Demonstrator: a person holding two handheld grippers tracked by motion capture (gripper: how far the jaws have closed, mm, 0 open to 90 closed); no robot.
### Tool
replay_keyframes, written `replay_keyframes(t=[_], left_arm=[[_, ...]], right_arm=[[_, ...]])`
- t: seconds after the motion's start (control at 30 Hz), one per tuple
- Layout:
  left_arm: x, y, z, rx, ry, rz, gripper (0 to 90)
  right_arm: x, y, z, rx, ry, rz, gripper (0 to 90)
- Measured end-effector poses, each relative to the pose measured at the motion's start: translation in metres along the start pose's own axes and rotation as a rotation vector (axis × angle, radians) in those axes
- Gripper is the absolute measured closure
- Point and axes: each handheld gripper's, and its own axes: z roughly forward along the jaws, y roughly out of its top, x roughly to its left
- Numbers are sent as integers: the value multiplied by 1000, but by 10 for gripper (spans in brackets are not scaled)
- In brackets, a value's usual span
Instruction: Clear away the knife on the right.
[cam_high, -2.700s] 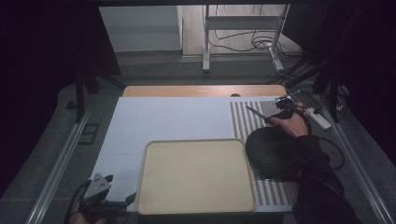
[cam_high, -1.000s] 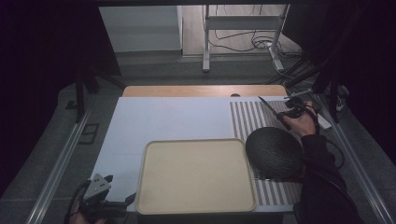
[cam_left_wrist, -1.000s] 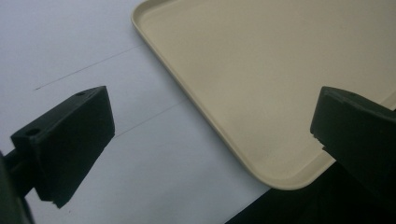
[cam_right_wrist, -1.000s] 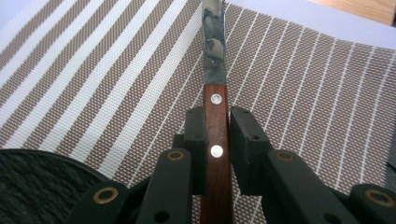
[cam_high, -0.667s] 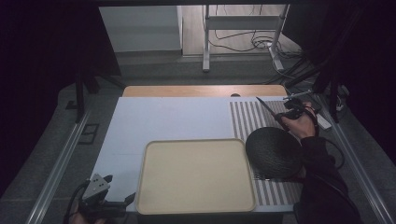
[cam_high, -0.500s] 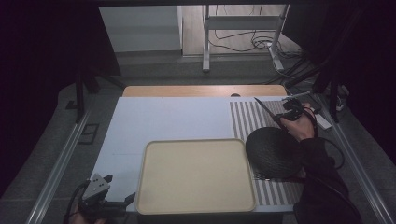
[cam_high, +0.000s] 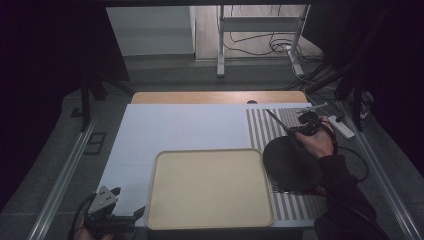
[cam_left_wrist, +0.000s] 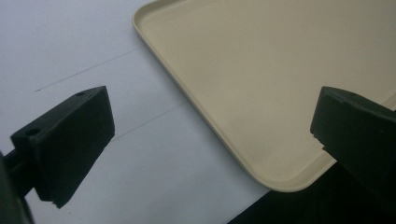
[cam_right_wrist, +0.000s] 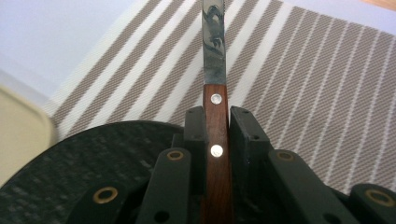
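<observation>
Nearest you, your left gripper (cam_high: 131, 216) hangs at the front left corner of the table (cam_high: 175, 125), its jaws spread wide with nothing between them. In the left gripper view those jaws straddle the near left corner of the beige tray (cam_left_wrist: 261, 70); the tray's rounded rim runs between them, and the white table surface (cam_left_wrist: 70, 42) lies bare to its left. The tray's front edge sits right at the table's front edge, so there is little margin there.

Just right of the tray, the dark round plate (cam_high: 292, 163) rests on the striped placemat (cam_high: 265, 132), its left rim just beside the tray's right edge. Your right sleeve overlaps the plate's near right side.

Beyond the plate, your right gripper (cam_right_wrist: 217, 122) clamps narrowly on the wooden handle of the knife (cam_right_wrist: 214, 60). The blade points away from you over the stripes, toward the far left in the high view, and appears lifted off the mat.

The widest open room is the white surface beyond the tray, up to the wooden strip (cam_high: 215, 97) along the far edge.
</observation>
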Motion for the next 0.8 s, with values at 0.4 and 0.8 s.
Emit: replay_keyframes(t=[0.4,0.8], left_arm=[[0,0,0,-2,-1,-1,0],[0,0,0,-2,0,2,0]], right_arm=[[36,-10,-11,-20,33,-39,778],[72,-27,-24,-14,82,-71,777]])
